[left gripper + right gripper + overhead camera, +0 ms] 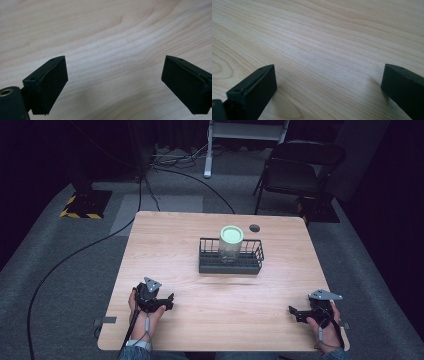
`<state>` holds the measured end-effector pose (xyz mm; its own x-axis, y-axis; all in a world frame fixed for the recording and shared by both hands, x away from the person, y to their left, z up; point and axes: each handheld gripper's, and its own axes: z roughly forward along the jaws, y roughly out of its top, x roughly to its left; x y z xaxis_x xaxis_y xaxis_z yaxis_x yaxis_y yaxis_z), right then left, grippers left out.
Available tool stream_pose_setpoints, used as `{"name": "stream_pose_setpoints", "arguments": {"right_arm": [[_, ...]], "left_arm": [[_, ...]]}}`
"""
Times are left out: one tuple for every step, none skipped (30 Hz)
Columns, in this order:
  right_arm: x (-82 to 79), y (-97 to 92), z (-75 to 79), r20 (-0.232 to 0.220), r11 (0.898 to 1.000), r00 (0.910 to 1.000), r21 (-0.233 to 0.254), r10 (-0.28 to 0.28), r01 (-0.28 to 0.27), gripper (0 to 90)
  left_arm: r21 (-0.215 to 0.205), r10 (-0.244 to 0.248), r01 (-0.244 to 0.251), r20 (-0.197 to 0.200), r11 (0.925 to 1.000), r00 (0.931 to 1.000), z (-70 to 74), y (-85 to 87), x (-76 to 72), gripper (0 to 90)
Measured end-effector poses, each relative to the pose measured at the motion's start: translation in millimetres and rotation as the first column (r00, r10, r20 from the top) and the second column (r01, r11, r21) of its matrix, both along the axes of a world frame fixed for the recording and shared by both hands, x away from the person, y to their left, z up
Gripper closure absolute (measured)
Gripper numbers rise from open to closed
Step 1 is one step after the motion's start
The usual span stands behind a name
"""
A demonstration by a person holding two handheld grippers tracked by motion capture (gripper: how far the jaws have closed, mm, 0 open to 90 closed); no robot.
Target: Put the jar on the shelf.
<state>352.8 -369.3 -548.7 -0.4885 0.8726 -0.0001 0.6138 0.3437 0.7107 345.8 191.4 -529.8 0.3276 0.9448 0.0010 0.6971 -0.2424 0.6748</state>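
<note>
**Both grippers rest wide open at the near edge; jar stands in the basket**

The black two-jaw left gripper point(169, 301) sits on the near left part of the pale wooden table point(170, 250), held by the person's left hand point(145, 312), with its grey three-cornered plate on top and its cable trailing back along the forearm. In the left gripper view point(114, 80) its jaws stand far apart with bare wood grain between them, holding nothing.

The black two-jaw right gripper point(294, 312) lies near the table's near right corner in the person's right hand point(322, 320), its tips turned inward toward the left. In the right gripper view point(328, 86) its jaws are likewise spread wide over bare wood, with nothing in them.

Well apart from both, past the table's middle, stands a dark wire rectangular basket point(252, 257). A clear cylindrical jar with a pale green round lid point(231, 242) stands upright inside it, about midway along its length, rising above the rim.

Beyond the table, a dark folding chair point(300, 170) stands on grey carpet.
</note>
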Motion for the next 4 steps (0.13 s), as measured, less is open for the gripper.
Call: {"name": "stream_pose_setpoints", "arguments": {"right_arm": [[0.0, 0.0, 0.0, 0.0, 1.0, 1.0, 0.0, 0.0, 0.0, 0.0], [0.0, 0.0, 0.0, 0.0, 1.0, 1.0, 0.0, 0.0, 0.0, 0.0], [0.0, 0.0, 0.0, 0.0, 1.0, 1.0, 0.0, 0.0, 0.0, 0.0], [0.0, 0.0, 0.0, 0.0, 1.0, 1.0, 0.0, 0.0, 0.0, 0.0]], "left_arm": [[-0.007, -0.002, 0.002, -0.003, 1.0, 1.0, -1.5, 0.3, -0.1, 6.0], [-0.014, -0.005, 0.005, -0.003, 0.9999, 1.0, -2.8, 0.3, -0.3, 5.5], [-0.016, -0.011, 0.011, -0.004, 0.9998, 0.9999, -4.2, 0.2, 0.1, 5.3], [-0.011, -0.017, 0.017, -0.015, 0.9998, 0.9997, -4.9, 0.4, 0.1, 5.0]]}}
